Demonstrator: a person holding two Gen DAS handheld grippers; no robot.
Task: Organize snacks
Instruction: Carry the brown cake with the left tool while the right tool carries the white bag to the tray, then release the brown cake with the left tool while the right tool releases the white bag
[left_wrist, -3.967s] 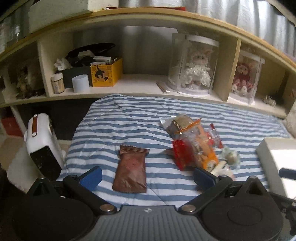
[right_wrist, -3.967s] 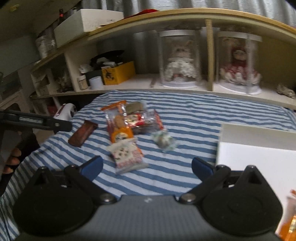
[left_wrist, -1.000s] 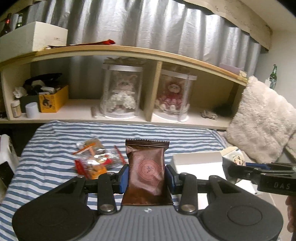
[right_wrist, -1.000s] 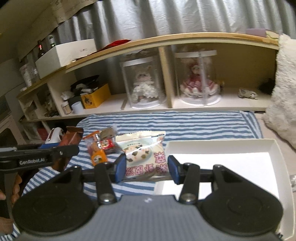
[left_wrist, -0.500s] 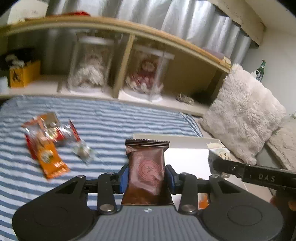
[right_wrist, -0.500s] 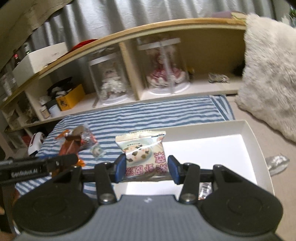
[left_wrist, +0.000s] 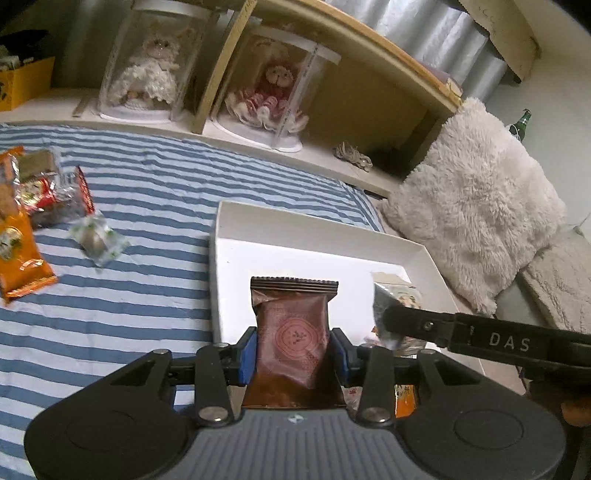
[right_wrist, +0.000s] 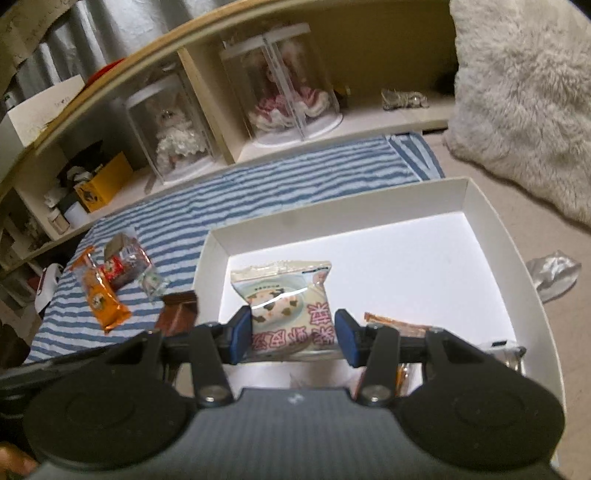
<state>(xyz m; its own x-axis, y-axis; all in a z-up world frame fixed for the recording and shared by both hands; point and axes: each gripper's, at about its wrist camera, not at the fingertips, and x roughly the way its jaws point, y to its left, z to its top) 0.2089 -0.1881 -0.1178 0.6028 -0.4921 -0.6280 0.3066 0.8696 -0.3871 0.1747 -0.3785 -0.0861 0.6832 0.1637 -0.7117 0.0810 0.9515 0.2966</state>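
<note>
Snacks are being gathered from the blue-striped bedspread (left_wrist: 155, 206) into the white cardboard box (right_wrist: 491, 221), where an orange packet (right_wrist: 397, 326) and other wrappers already lie at the near end. The brown pastry packet (left_wrist: 293, 332) is clamped upright between the narrow jaws of the left gripper (left_wrist: 293, 350) above the box's left half; the cow-print snack packet (right_wrist: 286, 302) is pinched flat across its middle by the right gripper (right_wrist: 293, 338) over the near end. Both grippers are pitched steeply down toward the box floor. Each packet is best lowered close to the bare floor before release, clear of the wall. A small loose pile (left_wrist: 33, 206) remains on the bedspread, well apart from the box.
</note>
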